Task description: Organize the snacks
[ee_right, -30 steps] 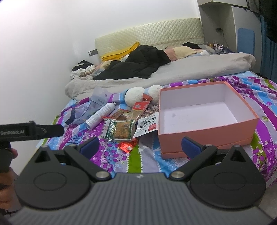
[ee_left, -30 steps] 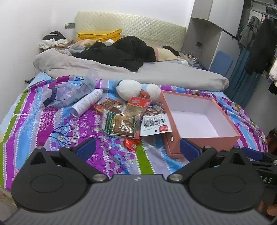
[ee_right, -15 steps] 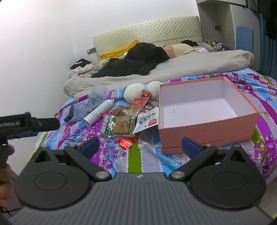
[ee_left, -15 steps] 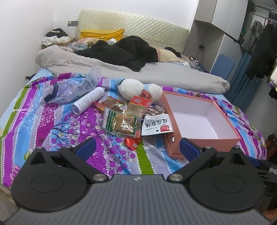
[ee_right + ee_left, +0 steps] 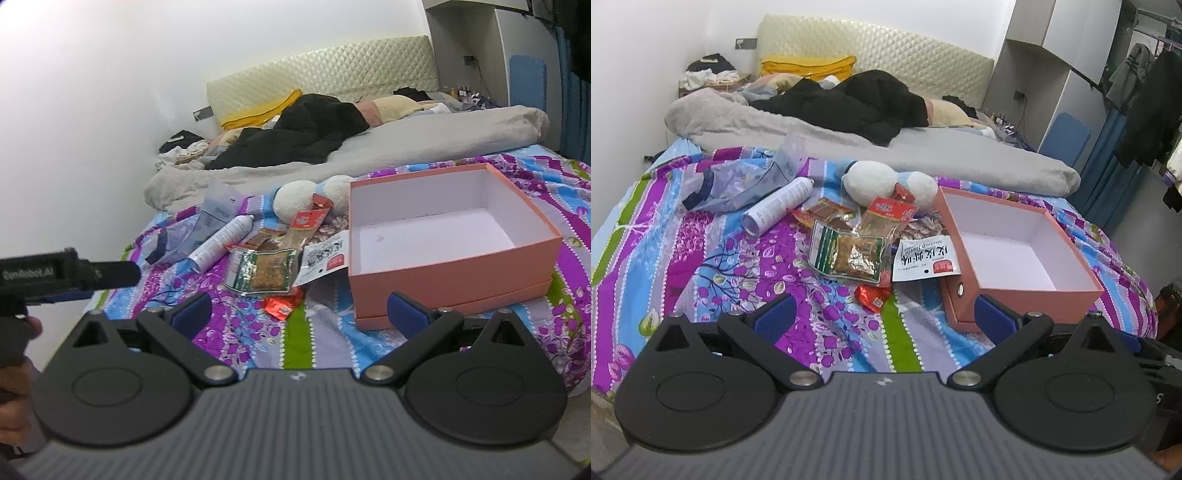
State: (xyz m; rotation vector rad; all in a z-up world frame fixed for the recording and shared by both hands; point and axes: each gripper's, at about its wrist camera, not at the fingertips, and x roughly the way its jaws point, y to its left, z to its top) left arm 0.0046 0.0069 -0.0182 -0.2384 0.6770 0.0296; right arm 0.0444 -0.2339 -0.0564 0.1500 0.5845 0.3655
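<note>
Several snack packets lie in a pile on the striped bedspread: a clear green-edged pack (image 5: 846, 253) (image 5: 262, 271), a white shrimp-flavour pack (image 5: 925, 258) (image 5: 323, 258), a red-topped pack (image 5: 886, 218) (image 5: 306, 221) and a small red wrapper (image 5: 873, 297) (image 5: 282, 304). An open pink box (image 5: 1015, 291) (image 5: 454, 277) with nothing in it stands right of the pile. My left gripper (image 5: 884, 314) and right gripper (image 5: 299, 310) are both open and empty, held short of the pile near the bed's front edge.
A white spray can (image 5: 777, 210) (image 5: 221, 243), a clear plastic bag (image 5: 738, 184) and a white plush toy (image 5: 882, 181) (image 5: 306, 195) lie behind the snacks. A grey duvet (image 5: 923, 155) and black clothes (image 5: 857, 103) cover the far bed. The left gripper's body (image 5: 55, 275) shows at left.
Both grippers have moved a little closer to the bed and the snack pile; the scene looms larger. Nothing has been grasped or moved.
</note>
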